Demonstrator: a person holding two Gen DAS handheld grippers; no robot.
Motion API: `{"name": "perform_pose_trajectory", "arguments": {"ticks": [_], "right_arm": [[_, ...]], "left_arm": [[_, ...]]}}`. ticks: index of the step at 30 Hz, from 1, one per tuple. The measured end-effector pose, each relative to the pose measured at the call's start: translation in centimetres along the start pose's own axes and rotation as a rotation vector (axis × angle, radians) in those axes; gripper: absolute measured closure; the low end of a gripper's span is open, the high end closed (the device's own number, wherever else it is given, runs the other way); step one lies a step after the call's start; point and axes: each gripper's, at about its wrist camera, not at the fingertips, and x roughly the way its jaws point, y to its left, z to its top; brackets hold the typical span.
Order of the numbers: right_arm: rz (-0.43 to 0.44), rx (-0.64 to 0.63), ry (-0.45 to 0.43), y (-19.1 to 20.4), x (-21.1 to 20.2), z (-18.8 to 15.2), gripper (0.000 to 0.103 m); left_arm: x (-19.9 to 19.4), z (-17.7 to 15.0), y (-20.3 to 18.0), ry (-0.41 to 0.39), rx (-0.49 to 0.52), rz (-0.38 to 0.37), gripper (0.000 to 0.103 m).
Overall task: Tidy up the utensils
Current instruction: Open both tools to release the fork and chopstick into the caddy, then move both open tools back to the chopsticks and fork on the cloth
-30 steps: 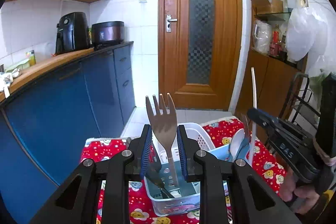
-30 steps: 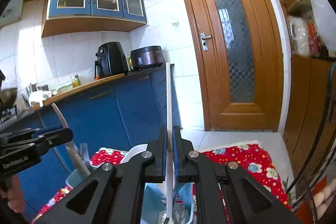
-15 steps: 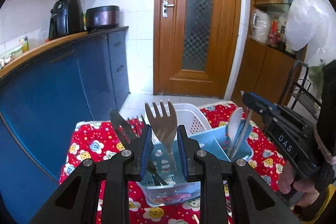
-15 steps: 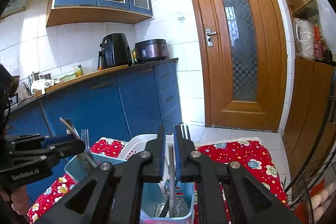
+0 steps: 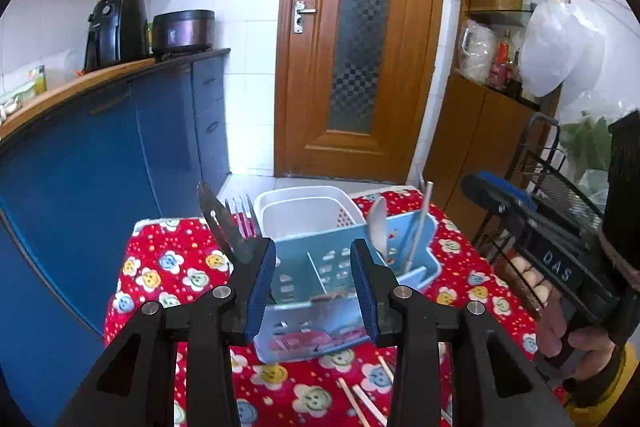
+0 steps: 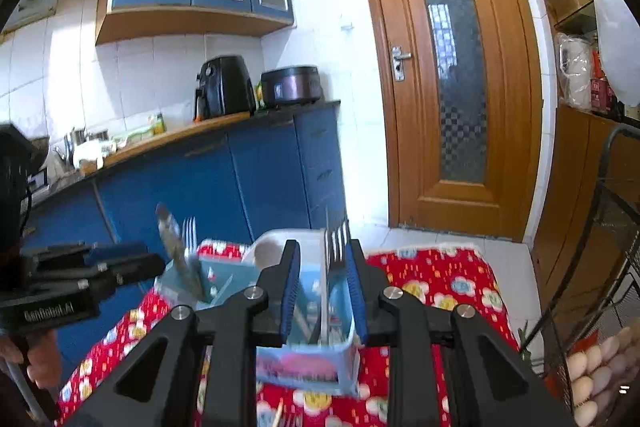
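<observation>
Red floral tablecloth (image 5: 168, 267) covers the table; blue caddy (image 5: 320, 283) sits mid-table w/ white basket (image 5: 304, 207) just behind. Knife (image 5: 218, 223), forks (image 5: 240, 213), spoon (image 5: 378, 227) & metal straw (image 5: 418, 227) stand upright in the caddy. Loose chopsticks (image 5: 360, 399) lie at the near edge, below both grippers, long axes running diagonally. Left gripper (image 5: 314, 291) & right gripper (image 6: 322, 291): jaws apart, empty; left looks nearer.

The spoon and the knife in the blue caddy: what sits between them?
Left view: a bare middle compartment of the caddy, between knife and spoon.
</observation>
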Motion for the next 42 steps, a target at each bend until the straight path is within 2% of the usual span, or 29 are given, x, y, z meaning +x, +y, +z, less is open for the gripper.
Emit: {"name": "perform_pose_trajectory", "arguments": {"ticks": [6,15,23,31,36,42], "right_arm": [[0.028,-0.006,0.136,0.5,-0.5,-2.8,0.077],[0.062,-0.004,0.274,1.1,0.0,-6.8,0.077],[0.059,0.004,0.404,1.1,1.4,-9.6,0.077],[0.092,0.044,0.521,0.8,3.1,-11.2,0.077],[0.084,0.023,0.567,1.0,3.9,-11.8,0.077],[0.11,0.061,0.616,0.8,5.0,-12.4,0.077]], "left_arm": [[-1.4,-1.7,-0.8,0.014,-0.004,-0.014,0.063],[-1.8,-4.9,-1.1,0.076,-0.035,-0.037,0.063],[-0.2,-7.9,-0.6,0.168,-0.082,-0.042,0.063],[2.0,-10.2,-0.7,0.263,-0.09,-0.044,0.063],[3.5,-11.7,-0.8,0.329,-0.102,-0.048,0.063],[5.0,-12.8,-0.8,0.389,-0.112,-0.065,0.063]]}}
